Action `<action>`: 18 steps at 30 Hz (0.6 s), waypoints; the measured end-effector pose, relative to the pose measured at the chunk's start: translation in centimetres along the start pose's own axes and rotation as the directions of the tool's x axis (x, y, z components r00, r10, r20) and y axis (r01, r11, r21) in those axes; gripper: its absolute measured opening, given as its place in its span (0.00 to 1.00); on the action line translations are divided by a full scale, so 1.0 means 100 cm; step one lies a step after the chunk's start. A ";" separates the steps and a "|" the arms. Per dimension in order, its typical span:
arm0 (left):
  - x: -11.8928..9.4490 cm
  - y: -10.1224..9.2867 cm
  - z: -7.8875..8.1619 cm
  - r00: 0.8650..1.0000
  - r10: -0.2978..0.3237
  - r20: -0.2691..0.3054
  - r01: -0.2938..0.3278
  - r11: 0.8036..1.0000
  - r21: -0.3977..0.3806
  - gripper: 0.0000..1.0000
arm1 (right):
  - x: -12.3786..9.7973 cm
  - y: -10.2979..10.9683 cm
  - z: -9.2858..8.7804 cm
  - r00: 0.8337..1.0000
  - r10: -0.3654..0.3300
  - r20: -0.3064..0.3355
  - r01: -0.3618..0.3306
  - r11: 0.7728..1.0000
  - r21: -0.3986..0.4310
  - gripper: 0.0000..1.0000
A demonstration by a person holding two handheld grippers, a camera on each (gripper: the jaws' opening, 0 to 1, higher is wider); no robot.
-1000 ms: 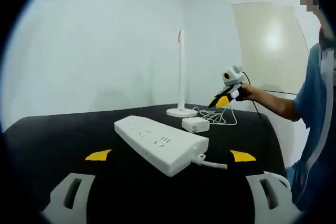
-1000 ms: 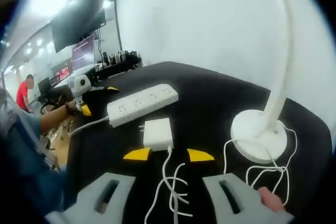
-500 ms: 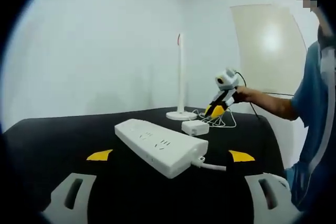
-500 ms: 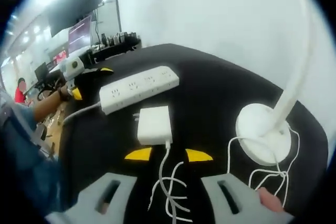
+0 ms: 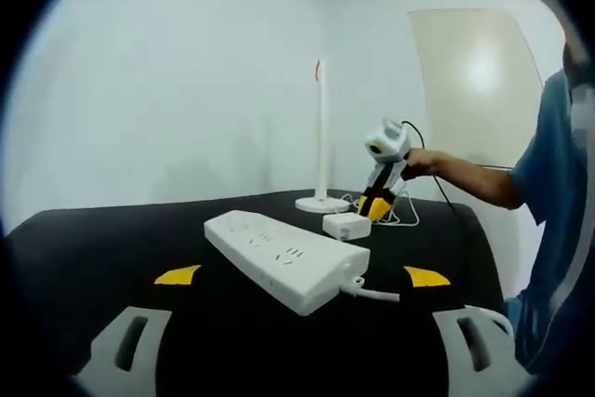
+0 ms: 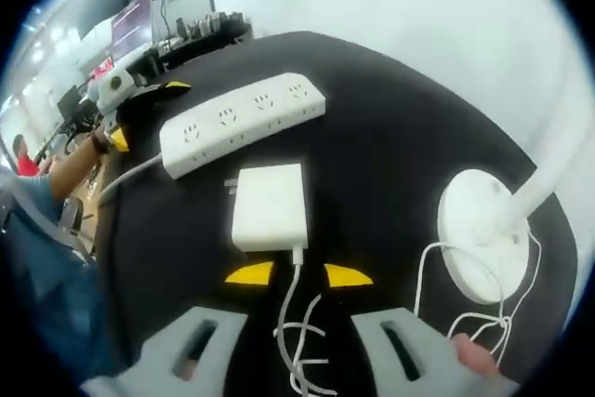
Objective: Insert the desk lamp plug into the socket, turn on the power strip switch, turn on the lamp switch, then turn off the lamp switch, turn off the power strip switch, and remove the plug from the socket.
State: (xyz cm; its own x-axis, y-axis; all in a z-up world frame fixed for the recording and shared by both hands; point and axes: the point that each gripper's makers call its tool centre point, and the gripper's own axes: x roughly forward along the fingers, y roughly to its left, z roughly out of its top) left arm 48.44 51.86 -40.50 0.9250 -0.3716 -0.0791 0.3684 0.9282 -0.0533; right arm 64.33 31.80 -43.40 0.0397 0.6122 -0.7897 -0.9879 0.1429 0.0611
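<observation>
On the black table lies a white power strip (image 5: 288, 262) (image 6: 244, 118) with empty sockets. The lamp's white plug adapter (image 5: 346, 225) (image 6: 270, 206) lies flat beside it, with its prongs toward the strip. The white desk lamp (image 5: 322, 127) stands behind, on its round base (image 6: 485, 234). My right gripper (image 6: 298, 274) (image 5: 376, 204) is open, tilted down just behind the adapter, its yellow tips on either side of the cord (image 6: 299, 323). My left gripper (image 5: 301, 275) (image 6: 116, 132) is open at the strip's cabled end and holds nothing.
The lamp cord lies in loose coils (image 6: 465, 313) between the adapter and the lamp base. The strip's own cable (image 5: 376, 293) runs off toward the table edge. A person in a blue sleeve (image 5: 548, 183) stands at the right. Desks and screens (image 6: 139, 20) fill the room behind.
My right gripper has come down and closer over the adapter, which now looks larger between its tips. The left gripper has stayed nearly still. Both remain open.
</observation>
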 end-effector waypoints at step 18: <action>-0.001 0.000 0.001 1.000 0.011 -0.002 -0.011 1.000 0.000 0.79 | 0.005 0.008 -0.005 0.996 0.005 -0.088 -0.008 1.000 -0.025 0.14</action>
State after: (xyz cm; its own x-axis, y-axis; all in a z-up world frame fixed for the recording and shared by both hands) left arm 48.30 51.89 -40.43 0.9290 -0.3610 -0.0820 0.3577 0.9324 -0.0526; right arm 63.45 31.85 -44.09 0.0211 0.5421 -0.8401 -0.9916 0.1185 0.0516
